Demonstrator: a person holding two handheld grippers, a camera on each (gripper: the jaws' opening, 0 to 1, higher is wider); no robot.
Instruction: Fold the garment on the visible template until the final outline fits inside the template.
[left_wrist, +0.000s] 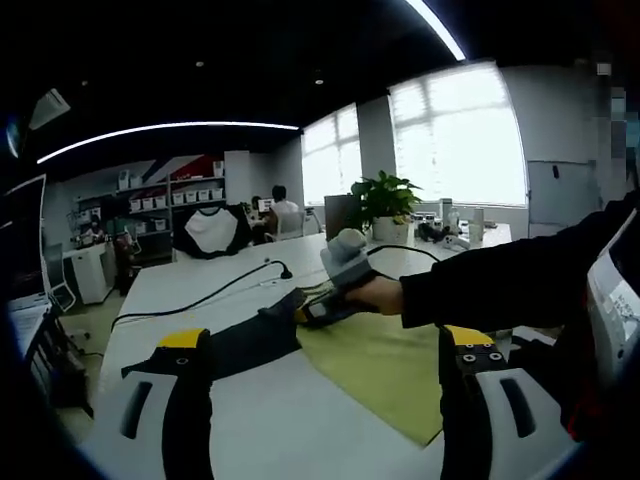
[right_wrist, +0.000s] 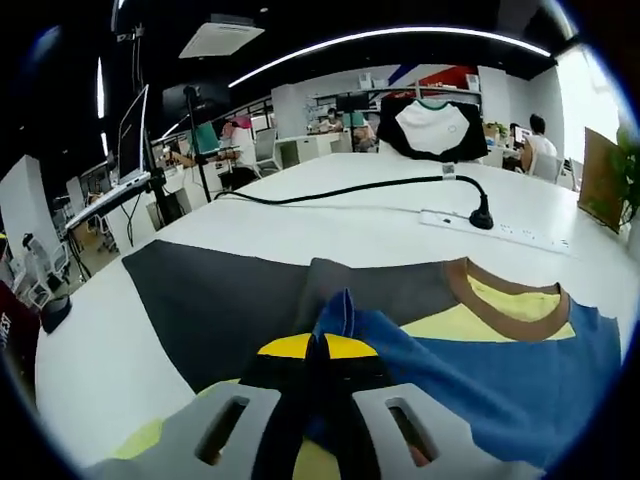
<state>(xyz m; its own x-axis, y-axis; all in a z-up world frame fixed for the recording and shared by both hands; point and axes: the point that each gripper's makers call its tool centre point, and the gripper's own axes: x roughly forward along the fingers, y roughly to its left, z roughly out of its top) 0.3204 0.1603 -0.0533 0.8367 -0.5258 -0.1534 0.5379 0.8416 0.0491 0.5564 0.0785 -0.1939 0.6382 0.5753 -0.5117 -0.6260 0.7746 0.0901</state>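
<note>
Garment (right_wrist: 480, 370): partly folded on template (left_wrist: 385, 375); right hand-held gripper (right_wrist: 318, 350) clamped on its blue edge; left hand-held gripper (left_wrist: 325, 365) spread, empty; folding unfinished.

Office lit by ceiling LED strips (left_wrist: 170, 127) plus daylight thru blown-out windows (left_wrist: 458, 135) in left gripper view. White tabletop (right_wrist: 330, 225) bright, soft shadows. Strong fisheye bending at edges; near jaws slightly soft; ceiling dark.
</note>
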